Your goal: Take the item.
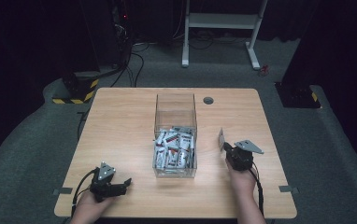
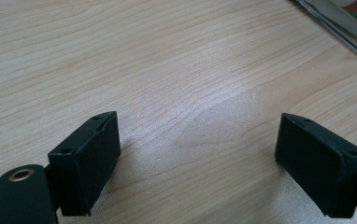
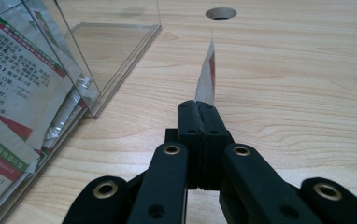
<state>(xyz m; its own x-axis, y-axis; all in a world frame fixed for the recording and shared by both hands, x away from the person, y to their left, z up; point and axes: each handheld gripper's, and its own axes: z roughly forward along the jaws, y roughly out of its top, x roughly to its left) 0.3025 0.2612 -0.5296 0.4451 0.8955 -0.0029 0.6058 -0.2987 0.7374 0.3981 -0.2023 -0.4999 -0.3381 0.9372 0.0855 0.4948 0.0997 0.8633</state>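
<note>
- Two forearms come in at the near edge of the bench [image 1: 120,116], each hand with a hand-held gripper.
- Left hand-held gripper [image 1: 112,186] rests low on the wood, jaws spread wide with bare bench between them. It grips nothing.
- Right hand-held gripper [image 3: 200,109] is pinched tight on one small packet [image 3: 207,74]. The packet stands on its thin edge and sticks out past the jaw tips, away from the hand.
- That packet looks light, thin and bendy, like foil or paper. It may be slippery, and it could flop or crease. I think a pinch on a flat edge, as now, is the best hold.
- Just beside the right hand-held gripper, between the two hands, sits a clear box [image 1: 175,135]. Many more packets [image 1: 173,149] are piled in its near half. Its far half is bare.
- Farther off from the right hand-held gripper is a round hole [image 1: 208,100] in the pale, smooth wood.
- Beyond the bench lies grey carpet [image 1: 335,149], then a white frame [image 1: 221,21] and cables [image 1: 137,60] in a dark room.
</note>
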